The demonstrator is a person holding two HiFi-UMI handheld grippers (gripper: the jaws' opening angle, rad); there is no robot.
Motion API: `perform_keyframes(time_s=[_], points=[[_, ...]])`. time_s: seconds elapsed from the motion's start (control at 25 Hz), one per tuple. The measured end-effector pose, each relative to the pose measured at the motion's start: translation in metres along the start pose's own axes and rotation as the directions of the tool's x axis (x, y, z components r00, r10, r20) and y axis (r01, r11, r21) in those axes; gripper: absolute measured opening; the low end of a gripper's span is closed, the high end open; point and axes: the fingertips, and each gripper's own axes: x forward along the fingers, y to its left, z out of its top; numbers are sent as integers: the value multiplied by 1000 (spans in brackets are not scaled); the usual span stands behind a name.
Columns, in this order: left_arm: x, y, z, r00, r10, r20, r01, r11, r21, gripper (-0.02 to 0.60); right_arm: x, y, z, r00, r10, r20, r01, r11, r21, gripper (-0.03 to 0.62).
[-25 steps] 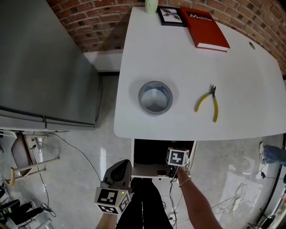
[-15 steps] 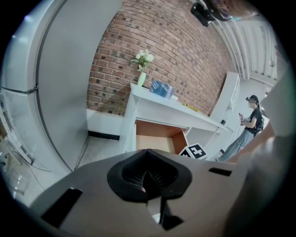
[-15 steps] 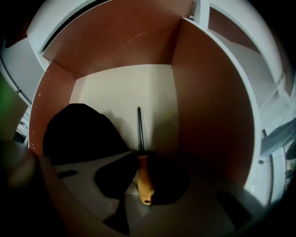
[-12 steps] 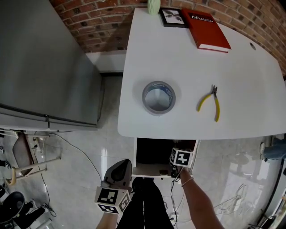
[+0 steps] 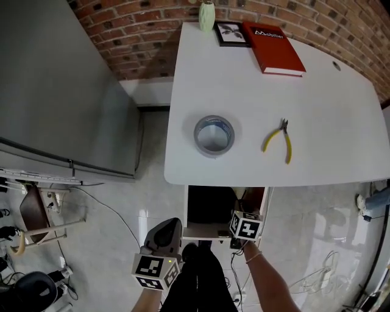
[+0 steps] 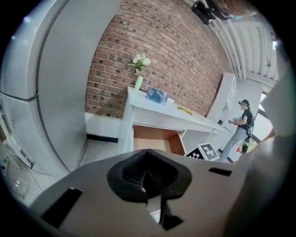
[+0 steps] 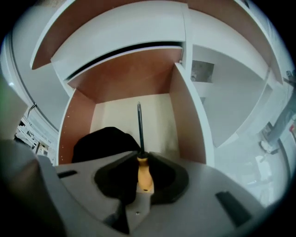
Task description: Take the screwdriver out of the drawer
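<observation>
The screwdriver (image 7: 144, 173) has an orange handle and a dark shaft that points into the open drawer (image 7: 185, 115). My right gripper (image 7: 142, 162) is shut on the handle; its jaws have just been closing with the handle between them. In the head view the right gripper (image 5: 241, 231) hangs over the drawer (image 5: 201, 230) under the white table (image 5: 329, 109), and its marker cube hides the screwdriver. My left gripper (image 5: 164, 226) is to the left of the drawer, over the floor. Its pads meet in the left gripper view (image 6: 149, 178), with nothing between them.
A black object (image 7: 104, 141) lies in the drawer's left part. On the table are a tape roll (image 5: 214, 134), yellow pliers (image 5: 277, 141), a red book (image 5: 273, 47), a picture frame (image 5: 231, 33) and a vase (image 5: 206, 15). A grey cabinet (image 5: 61, 91) stands at the left. A person (image 6: 240, 125) stands far off.
The right gripper's marker cube has shifted back toward the drawer's front edge. The left gripper has stayed where it was. The head view has drifted slightly.
</observation>
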Motion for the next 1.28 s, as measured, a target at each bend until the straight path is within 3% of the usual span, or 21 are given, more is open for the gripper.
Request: perform_keyframes(time_s=[0.2,0.56,1.28], points=[[-10,-8,11,1000,-22,20,21,1000,17,-8,-34,17,16,995,52,84,-52,999,0,80],[-39,-16,23,998,-58,39,57,998,38,-8,-111,42,51,972,74,225,-68,997,-31,80],[-84,-50,70,981,-131,140,110,983,145,-8,-283,72,90,869,130,478,-126,991,-39,80]])
